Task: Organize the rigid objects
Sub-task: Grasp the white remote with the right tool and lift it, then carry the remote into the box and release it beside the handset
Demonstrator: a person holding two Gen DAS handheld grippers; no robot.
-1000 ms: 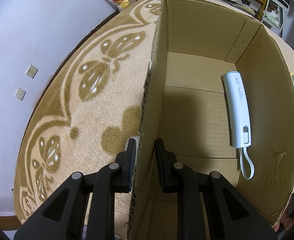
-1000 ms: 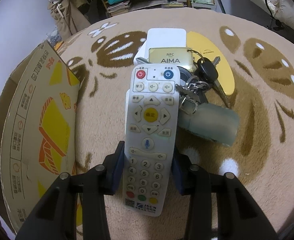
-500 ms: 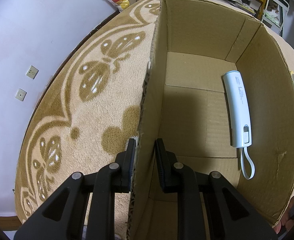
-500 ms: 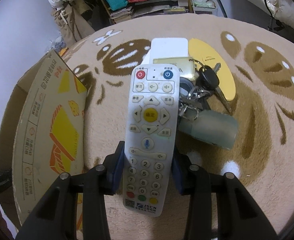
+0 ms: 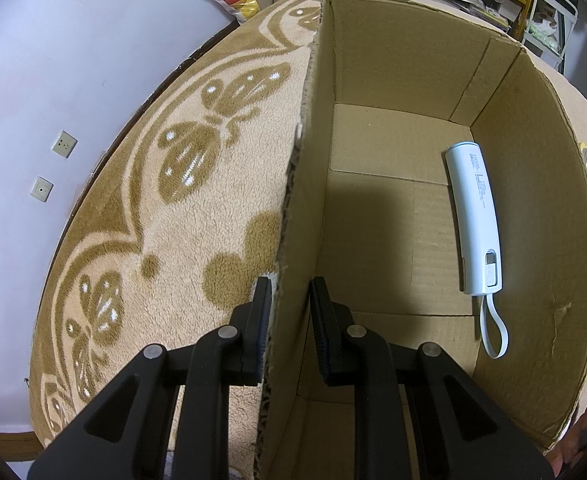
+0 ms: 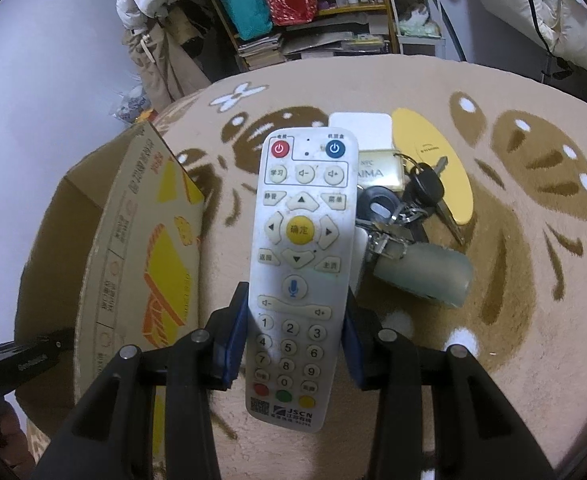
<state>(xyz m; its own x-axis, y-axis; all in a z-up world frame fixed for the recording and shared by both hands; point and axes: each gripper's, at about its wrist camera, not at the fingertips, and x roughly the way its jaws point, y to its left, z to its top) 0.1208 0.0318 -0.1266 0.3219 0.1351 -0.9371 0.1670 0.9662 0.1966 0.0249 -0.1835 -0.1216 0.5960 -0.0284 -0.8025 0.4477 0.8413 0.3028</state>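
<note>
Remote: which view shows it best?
The right wrist view: the remote fills the centre, buttons up, clamped by the right gripper. The left wrist view does not show it, only the box interior and a power bank.

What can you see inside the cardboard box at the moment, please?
A white power bank with a looped cord lies on the floor of the cardboard box, by its right wall. The near corner under the left gripper is hidden.

The right gripper (image 6: 295, 336) clamps a white remote control (image 6: 301, 264) above keys (image 6: 409, 204) on a patterned rug (image 6: 533, 280).
</note>
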